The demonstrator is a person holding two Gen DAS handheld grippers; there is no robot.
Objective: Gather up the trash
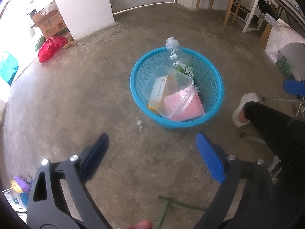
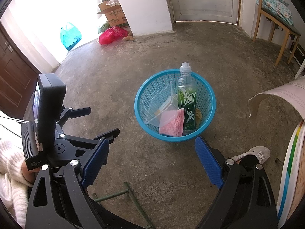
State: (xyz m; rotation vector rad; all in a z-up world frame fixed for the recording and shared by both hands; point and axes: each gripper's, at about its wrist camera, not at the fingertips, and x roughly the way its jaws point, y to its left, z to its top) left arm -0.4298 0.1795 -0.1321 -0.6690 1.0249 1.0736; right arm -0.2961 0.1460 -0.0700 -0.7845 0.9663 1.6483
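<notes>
Right now you are holding both tools above the concrete floor [image 1: 76, 95] with nothing in either: the left gripper [image 1: 152, 145] and the right gripper [image 2: 152, 148] are both standing with jaws spread wide and empty. Sitting ahead of you, the blue basket [image 1: 215, 87] is already carrying the trash, and the tall bottle [image 2: 185, 103] is leaning against its far rim with its neck poking out, so a careless bump could be tipping it out or toppling the light basket. Beside it the clear plastic box [image 1: 171, 87] is lying tilted over a pink cloth [image 2: 172, 124]. Nearer and to the left, a small white scrap [image 1: 139, 124] is lying on the floor; being tiny and flat, it is likely to be slipping from wide pads.
</notes>
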